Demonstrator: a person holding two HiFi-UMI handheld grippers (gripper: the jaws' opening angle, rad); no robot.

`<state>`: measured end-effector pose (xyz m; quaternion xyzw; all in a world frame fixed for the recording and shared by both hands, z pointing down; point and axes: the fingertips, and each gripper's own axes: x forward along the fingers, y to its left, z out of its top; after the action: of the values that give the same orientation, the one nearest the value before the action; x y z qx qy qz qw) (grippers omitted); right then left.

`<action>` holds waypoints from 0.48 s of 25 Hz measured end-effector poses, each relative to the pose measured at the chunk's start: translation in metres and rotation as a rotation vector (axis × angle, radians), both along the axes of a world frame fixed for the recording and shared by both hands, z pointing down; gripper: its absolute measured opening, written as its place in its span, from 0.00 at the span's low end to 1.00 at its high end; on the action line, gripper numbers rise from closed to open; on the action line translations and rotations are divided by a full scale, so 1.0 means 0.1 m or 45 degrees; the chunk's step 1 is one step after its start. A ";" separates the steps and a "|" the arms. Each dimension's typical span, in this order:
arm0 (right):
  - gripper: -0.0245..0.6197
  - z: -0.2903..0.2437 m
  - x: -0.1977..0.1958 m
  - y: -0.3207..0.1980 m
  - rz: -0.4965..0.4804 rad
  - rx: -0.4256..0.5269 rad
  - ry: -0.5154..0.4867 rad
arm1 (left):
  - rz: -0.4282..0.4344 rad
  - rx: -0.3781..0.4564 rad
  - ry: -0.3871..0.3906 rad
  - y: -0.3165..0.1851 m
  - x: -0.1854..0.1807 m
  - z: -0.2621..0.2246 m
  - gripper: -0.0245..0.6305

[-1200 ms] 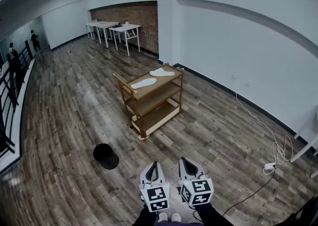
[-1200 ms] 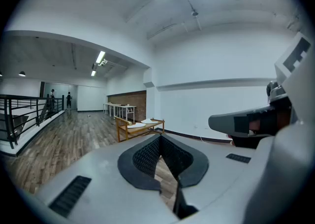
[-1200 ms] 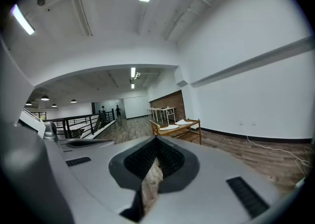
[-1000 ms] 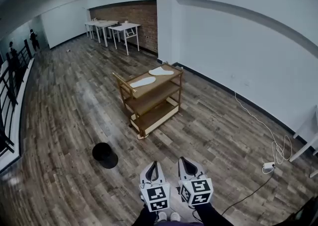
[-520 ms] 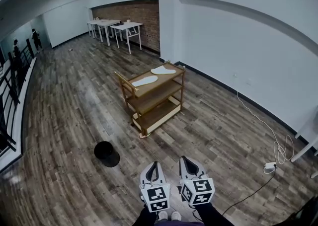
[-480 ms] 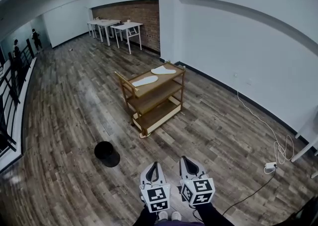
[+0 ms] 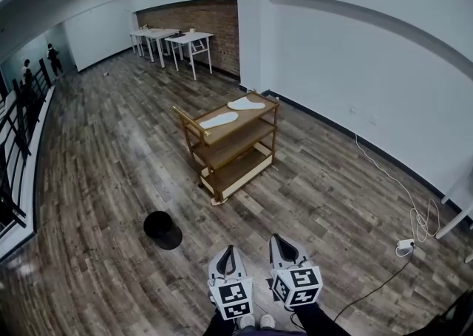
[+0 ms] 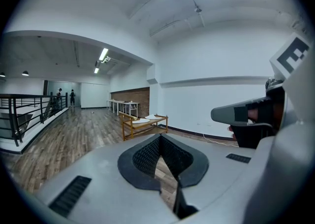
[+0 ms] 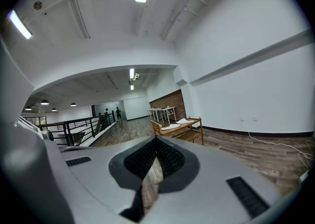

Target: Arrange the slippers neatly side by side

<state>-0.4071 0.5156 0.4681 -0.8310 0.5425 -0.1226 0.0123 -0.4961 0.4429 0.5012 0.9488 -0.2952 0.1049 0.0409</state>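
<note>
Currently near slipper (image 7: 219, 120), far slipper (image 7: 247, 104) apart on one cart (image 7: 235, 170): two total; left gripper (image 7: 227, 249), right gripper (image 7: 276, 238) jaws closed, empty

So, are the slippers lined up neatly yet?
Not yet, nothing looks done. The near slipper and far slipper lie apart on the wooden cart. Nothing is in hand: the left gripper and right gripper are shut and empty, well short of the cart. Left: reach it and set them side by side.

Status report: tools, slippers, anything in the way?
Left tool shut, empty; right tool shut, empty. Near slipper and far slipper apart on cart top, untouched. Black round object on floor, left of path.
</note>
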 end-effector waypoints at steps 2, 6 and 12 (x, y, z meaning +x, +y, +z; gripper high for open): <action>0.04 0.01 -0.02 -0.03 -0.002 -0.011 0.002 | 0.002 -0.007 0.002 -0.03 -0.01 0.01 0.04; 0.04 0.04 -0.01 -0.04 0.027 -0.029 -0.008 | 0.008 -0.030 0.013 -0.09 -0.05 0.04 0.04; 0.04 0.04 0.00 -0.07 0.075 -0.048 -0.006 | 0.018 -0.067 0.008 -0.17 -0.12 0.13 0.04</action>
<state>-0.4071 0.5090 0.4717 -0.8464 0.5154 -0.1342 0.0016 -0.5085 0.4256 0.5138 0.9498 -0.2854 0.1098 0.0659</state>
